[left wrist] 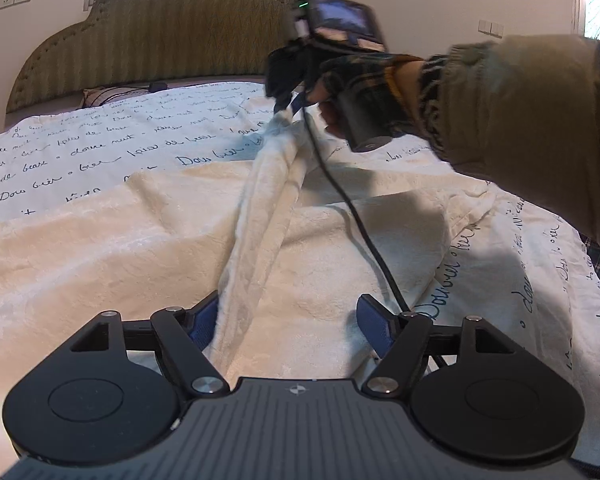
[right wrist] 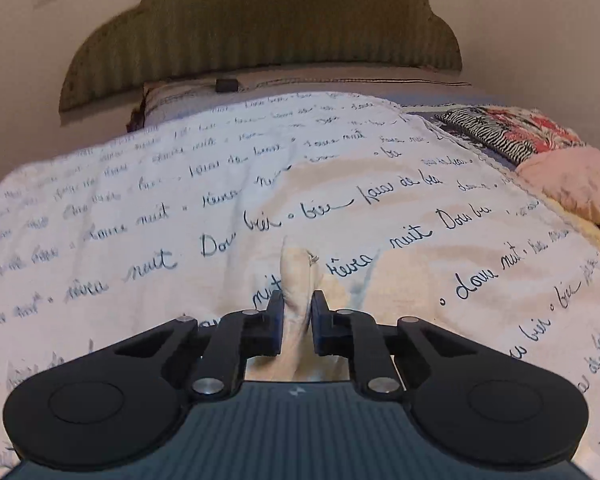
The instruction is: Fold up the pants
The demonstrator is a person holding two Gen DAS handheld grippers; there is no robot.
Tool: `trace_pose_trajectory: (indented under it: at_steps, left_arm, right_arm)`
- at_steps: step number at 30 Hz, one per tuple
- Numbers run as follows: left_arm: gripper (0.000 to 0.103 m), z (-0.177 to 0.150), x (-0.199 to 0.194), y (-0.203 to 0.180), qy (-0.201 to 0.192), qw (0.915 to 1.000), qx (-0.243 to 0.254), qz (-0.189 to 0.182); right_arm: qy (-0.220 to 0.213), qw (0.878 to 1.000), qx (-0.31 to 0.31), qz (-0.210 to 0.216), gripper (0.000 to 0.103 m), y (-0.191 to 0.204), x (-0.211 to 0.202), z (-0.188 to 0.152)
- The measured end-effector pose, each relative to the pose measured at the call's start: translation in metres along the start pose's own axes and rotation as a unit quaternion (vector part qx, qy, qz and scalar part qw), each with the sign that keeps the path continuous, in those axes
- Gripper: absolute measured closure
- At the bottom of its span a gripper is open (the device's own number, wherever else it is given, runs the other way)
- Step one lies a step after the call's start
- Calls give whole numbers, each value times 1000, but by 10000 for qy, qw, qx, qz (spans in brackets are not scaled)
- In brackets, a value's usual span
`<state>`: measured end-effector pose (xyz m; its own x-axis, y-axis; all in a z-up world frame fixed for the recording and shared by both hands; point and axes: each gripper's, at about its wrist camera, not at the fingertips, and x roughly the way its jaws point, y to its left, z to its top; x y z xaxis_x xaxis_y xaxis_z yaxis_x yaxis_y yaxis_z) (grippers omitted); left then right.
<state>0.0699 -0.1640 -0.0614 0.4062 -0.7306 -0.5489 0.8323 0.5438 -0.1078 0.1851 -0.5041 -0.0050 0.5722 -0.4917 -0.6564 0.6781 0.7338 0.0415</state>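
1. The left tool is wide, with its two blue fingers far apart. A raised fold of the cream pants runs between them and touches the left finger. The tool does not squeeze it.
2. The pants lie spread on the bed, on top of a white cover with dark writing on it.
3. The fold goes up from the left tool to the right tool, which lifts it off the bed.
4. A gloved hand holds the right tool. A black cord hangs from it and runs down over the pants.
5. In the right wrist view, the right tool is narrow and pinches a bit of the pants between its fingers. The bit sticks up past the tips.
6. A green headboard stands at the far end of the bed.
7. At the far right lie a striped pillow with flowers and a pink blanket.
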Motion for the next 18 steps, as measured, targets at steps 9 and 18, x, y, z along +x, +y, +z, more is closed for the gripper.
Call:
trace_pose_trajectory:
  at_steps: [9, 18]
  left_arm:
    - [64, 1, -3, 8, -102, 9993, -260, 254]
    - [82, 7, -6, -25, -195, 9937, 675, 872]
  right_arm:
    - [-589, 9839, 1493, 785, 91, -104, -87, -13]
    - [-550, 9683, 2275, 869, 91, -179, -110, -55]
